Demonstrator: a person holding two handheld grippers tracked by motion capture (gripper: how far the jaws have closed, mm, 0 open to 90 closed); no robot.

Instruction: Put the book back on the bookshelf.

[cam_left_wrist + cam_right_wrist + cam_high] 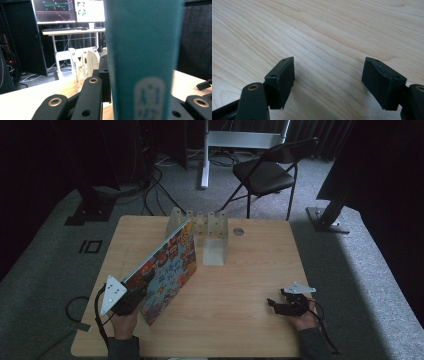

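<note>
Left gripper: near table's front-left edge, angled forward; jaws clamped on the book's near corner
Book: tilted on edge, far end beside white rack
Right gripper: low at front right, pointing left; jaws wide, holding nothing

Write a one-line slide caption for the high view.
Left gripper holds a colourful book tilted up near a clear slotted rack; right gripper rests open on the wooden table.

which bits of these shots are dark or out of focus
High view: dim overall, the surroundings near black, the table best lit. Left gripper view: the teal book sits so close that its label blurs, while the monitors behind glow bright. Right gripper view: evenly lit, wood grain sharp, soft shadows under the open right claw.
</note>
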